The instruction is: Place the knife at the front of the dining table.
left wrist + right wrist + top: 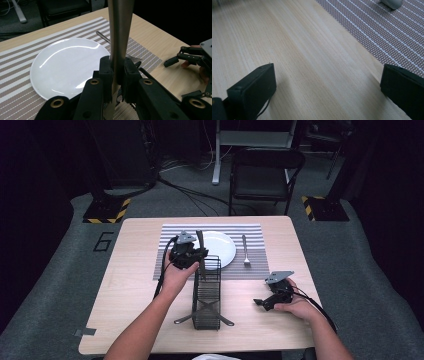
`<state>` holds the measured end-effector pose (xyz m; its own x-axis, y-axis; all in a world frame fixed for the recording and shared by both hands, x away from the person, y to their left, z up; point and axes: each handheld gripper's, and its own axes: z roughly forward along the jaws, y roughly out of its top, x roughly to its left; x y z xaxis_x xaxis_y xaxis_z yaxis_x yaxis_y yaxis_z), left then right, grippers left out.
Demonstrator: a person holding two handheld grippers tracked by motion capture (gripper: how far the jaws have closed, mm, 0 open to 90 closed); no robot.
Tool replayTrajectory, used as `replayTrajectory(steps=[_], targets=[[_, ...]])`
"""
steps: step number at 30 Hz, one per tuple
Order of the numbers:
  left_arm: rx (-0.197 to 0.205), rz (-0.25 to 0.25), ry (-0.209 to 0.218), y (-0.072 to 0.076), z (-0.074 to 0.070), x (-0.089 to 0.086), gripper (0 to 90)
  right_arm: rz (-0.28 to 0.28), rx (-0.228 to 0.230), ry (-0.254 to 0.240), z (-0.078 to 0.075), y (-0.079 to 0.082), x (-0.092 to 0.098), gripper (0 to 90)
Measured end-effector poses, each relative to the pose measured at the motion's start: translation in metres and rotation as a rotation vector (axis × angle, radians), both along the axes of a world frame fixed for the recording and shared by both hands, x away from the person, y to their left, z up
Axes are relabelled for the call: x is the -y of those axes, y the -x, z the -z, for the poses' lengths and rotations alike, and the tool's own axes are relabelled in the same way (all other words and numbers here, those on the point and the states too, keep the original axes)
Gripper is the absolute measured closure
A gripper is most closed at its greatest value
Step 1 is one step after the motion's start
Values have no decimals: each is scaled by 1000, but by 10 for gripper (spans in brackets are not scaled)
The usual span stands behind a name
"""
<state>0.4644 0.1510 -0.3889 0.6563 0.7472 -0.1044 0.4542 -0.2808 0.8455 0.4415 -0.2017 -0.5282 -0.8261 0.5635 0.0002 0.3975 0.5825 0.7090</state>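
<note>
The left gripper [192, 256] hovers above the far end of a black wire cutlery basket [206, 292] standing near the middle of the pale wooden table [130, 270]. Its jaws are pressed tight on the flat handle of a slim silver metal utensil [120, 37], which stands upright between the pads; its lower end goes down toward the basket, and I cannot tell what kind of utensil it is. In the left gripper view the handle rises straight up in front of a round white plate [67, 65].

That plate lies on a grey-and-white striped placemat [255, 232] at the far side of the table. A silver fork [245, 251] lies on the mat just right of the plate, prongs toward the near edge.

The right gripper [262, 303] rests low at the near right of the table, well apart from the basket, held in the person's right hand [300, 307]. Its jaws stand wide apart with bare wood between them, holding nothing, and the corner of the mat lies just beyond.
</note>
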Motion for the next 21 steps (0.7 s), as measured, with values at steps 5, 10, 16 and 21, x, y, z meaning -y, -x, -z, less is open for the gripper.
replayTrajectory(steps=[5,10,16,21], targets=[[15,8,-4,3,-9,1,809,0,0,0,0,0,0,0],[44,16,-9,6,-22,3,809,0,0,0,0,0,0,0],[60,22,-12,9,-36,2,810,-1,1,0,0,0,0,0],[69,22,-5,12,-46,2,810,0,1,0,0,0,0,0]])
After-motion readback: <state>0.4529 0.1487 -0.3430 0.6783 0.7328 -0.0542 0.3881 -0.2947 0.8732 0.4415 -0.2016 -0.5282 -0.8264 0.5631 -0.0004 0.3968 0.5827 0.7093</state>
